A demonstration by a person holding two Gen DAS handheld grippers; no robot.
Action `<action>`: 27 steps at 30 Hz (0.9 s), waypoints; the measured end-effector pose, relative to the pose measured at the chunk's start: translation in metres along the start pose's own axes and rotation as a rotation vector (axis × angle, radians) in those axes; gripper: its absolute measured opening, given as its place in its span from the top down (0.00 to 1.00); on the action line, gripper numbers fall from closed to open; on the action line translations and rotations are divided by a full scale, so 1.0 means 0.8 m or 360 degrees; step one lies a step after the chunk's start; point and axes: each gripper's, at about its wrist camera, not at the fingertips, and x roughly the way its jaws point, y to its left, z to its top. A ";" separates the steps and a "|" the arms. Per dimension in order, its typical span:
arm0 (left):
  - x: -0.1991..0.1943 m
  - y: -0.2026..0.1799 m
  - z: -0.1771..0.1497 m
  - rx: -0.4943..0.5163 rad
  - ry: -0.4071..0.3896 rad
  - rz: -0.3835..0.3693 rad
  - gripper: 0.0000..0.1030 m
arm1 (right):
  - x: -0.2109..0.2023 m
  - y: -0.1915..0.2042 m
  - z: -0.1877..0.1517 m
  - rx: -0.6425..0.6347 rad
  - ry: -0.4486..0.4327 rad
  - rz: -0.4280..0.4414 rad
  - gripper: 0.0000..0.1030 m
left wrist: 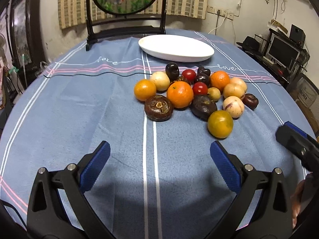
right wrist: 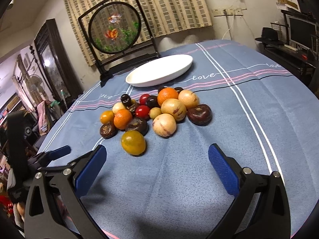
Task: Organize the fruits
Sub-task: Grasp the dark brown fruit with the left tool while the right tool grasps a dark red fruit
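Evidently nothing was sorted yet: the fruits [right wrist: 151, 113] sat heaped mid-frame below the bare plate [right wrist: 159, 71], both tools, left [left wrist: 159, 165] and right [right wrist: 155, 167], spread apart and empty; next, probably grip the nearest fruit

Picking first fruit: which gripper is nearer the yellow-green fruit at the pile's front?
Right. The right gripper faces the yellow-green fruit just ahead; the left gripper sits off to its left.
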 end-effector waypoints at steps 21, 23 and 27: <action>0.043 0.006 0.027 0.0060 0.0162 0.0034 0.02 | 0.030 -0.025 0.043 -0.0274 0.0303 -0.0061 0.01; 0.048 0.010 0.031 0.0082 0.0176 0.0048 0.02 | 0.032 -0.022 0.046 -0.0317 0.0293 -0.0065 0.01; 0.058 0.019 0.037 0.0101 0.0207 0.0039 0.02 | 0.033 -0.026 0.049 -0.0338 0.0226 -0.0059 0.01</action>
